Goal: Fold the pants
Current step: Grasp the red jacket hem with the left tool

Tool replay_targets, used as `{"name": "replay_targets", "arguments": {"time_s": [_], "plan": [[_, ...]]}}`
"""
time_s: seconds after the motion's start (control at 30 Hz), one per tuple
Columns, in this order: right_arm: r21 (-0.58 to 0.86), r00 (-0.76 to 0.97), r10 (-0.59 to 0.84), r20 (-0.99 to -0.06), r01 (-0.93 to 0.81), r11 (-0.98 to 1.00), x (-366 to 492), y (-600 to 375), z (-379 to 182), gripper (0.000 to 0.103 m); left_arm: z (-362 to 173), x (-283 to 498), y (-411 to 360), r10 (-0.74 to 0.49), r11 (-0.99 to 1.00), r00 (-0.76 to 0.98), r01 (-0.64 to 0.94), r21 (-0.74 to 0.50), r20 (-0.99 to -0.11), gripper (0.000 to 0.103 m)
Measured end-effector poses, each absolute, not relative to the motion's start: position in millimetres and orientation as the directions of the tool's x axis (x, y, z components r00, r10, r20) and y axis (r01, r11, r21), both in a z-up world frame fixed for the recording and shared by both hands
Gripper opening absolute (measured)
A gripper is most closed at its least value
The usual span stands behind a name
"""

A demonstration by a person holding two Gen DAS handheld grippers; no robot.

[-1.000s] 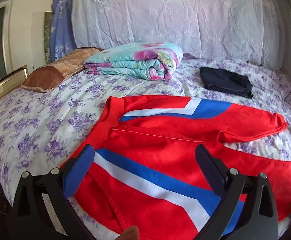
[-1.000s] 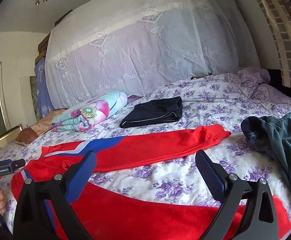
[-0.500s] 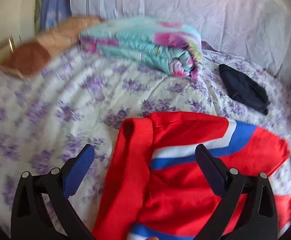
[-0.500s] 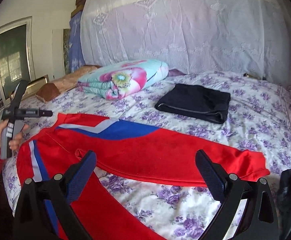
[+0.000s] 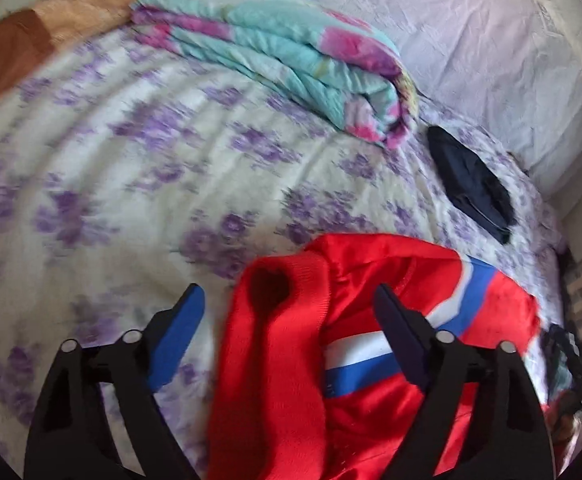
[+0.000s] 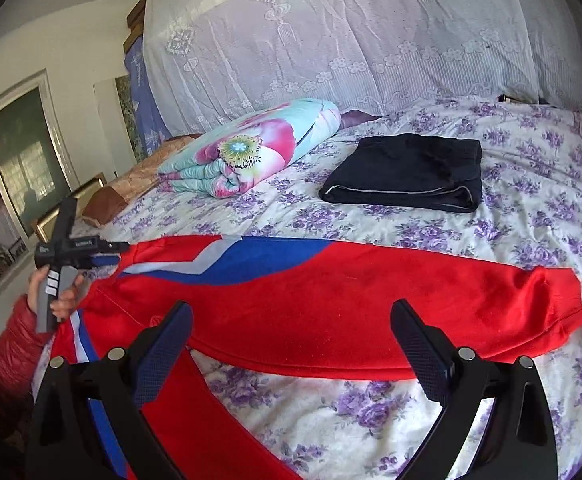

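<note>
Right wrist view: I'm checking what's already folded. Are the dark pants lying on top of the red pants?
No: the dark pants lie folded on the floral sheet, apart from the red pants.

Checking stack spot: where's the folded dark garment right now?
Right wrist view: the folded dark garment lies on the floral bedsheet beyond the red pants, just right of the rolled quilt.

The left wrist camera looked steeply down, close over the red pants' waistband (image 5: 275, 344) near the bed's (image 5: 111, 168) edge. The right wrist camera sat farther back and flatter, facing the curtained wall (image 6: 351, 32). Both views shared the pants (image 6: 331, 292), the folded quilt (image 5: 283, 52) and the dark folded garment (image 6: 407, 172).
</note>
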State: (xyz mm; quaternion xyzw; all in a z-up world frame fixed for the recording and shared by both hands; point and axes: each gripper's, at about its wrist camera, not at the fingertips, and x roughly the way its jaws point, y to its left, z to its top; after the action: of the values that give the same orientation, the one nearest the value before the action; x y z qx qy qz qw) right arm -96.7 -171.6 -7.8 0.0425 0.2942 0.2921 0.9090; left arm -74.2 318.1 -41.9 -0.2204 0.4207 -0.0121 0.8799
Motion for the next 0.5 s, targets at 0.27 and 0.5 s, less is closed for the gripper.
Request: {"name": "replay_targets", "arguments": {"time_s": [0.27, 0.5], "plan": [[0.224, 0.654, 0.547, -0.523, -0.513, 0.828, -89, -164, -13, 0.100, -45, -70, 315, -0.184, 0.926, 0.648, -0.138, -0.352, -0.739, 0.042], [0.163, 0.606, 0.554, -0.570, -0.578, 0.800, -58, -148, -5, 0.096, -38, -79, 322, -0.208, 0.916, 0.694, -0.109, -0.385, -0.690, 0.025]]}}
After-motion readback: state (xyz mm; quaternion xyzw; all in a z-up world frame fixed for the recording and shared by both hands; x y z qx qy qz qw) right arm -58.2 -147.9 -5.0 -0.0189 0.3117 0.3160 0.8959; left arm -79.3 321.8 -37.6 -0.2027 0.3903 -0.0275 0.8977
